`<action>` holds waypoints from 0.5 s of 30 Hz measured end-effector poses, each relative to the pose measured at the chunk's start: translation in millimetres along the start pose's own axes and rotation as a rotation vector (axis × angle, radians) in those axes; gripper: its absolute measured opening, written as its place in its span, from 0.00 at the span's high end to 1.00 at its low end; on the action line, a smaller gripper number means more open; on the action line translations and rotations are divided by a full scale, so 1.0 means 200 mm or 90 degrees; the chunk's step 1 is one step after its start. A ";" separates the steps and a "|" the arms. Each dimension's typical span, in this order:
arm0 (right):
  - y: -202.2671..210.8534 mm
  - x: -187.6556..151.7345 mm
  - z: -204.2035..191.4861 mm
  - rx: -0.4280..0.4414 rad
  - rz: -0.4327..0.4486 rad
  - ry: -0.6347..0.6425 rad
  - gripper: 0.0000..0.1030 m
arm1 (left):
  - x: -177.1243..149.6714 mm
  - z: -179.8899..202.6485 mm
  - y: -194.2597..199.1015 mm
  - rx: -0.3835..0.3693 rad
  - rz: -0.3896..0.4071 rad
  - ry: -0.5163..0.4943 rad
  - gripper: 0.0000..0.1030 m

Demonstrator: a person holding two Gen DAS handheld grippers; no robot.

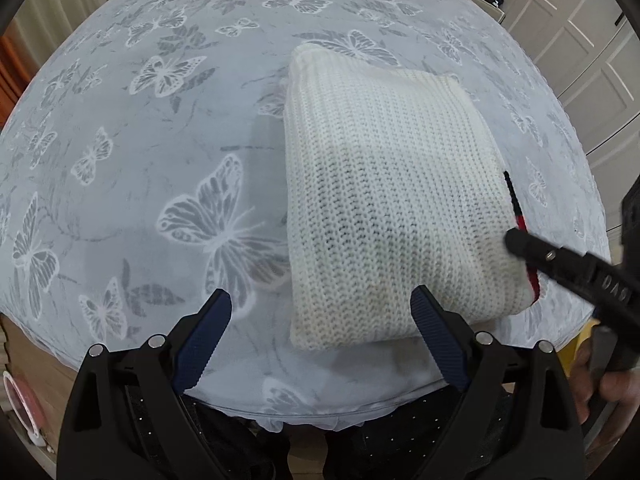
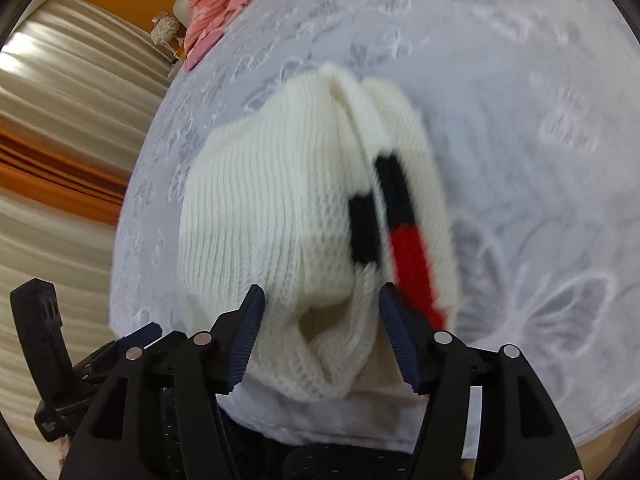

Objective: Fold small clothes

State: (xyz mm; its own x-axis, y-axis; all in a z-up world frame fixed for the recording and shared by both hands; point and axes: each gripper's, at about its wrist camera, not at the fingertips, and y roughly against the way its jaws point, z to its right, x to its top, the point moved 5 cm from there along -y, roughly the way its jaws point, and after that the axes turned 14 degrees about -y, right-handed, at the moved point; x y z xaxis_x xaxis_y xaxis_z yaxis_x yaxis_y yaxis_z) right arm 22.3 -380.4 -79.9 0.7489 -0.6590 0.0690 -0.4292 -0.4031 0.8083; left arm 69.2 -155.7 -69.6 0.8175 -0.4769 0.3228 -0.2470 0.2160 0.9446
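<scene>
A: Where is the sweater (image 1: 392, 200)?

B: It lies folded on the butterfly sheet (image 1: 140, 140), close to the near edge of the bed. Its black and red stripe (image 2: 404, 224) shows on the right side.

A: What is the left gripper (image 1: 322, 340) doing?

B: Its jaws are wide open and hold nothing. The near left corner of the sweater sits between them.

A: And the right gripper (image 2: 320, 336)?

B: Its jaws are partly open. A soft roll of the sweater's edge sits between them, but the pads do not seem to squeeze it.

A: How do we do this well?

B: I think pull the grippers away slowly, so the fold stays flat and neat.
</scene>
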 end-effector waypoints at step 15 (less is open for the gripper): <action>-0.02 -0.05 0.09 -0.097 0.010 0.088 0.73 | 0.04 0.01 0.01 -0.025 0.006 0.017 0.12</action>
State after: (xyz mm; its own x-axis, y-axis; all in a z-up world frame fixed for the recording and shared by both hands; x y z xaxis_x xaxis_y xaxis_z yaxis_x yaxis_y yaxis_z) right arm 8.4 -383.8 -94.5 0.8091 -0.5672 0.1538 -0.3684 -0.2855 0.8847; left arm 75.2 -160.3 -65.1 0.8286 -0.4521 0.3302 -0.2349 0.2547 0.9381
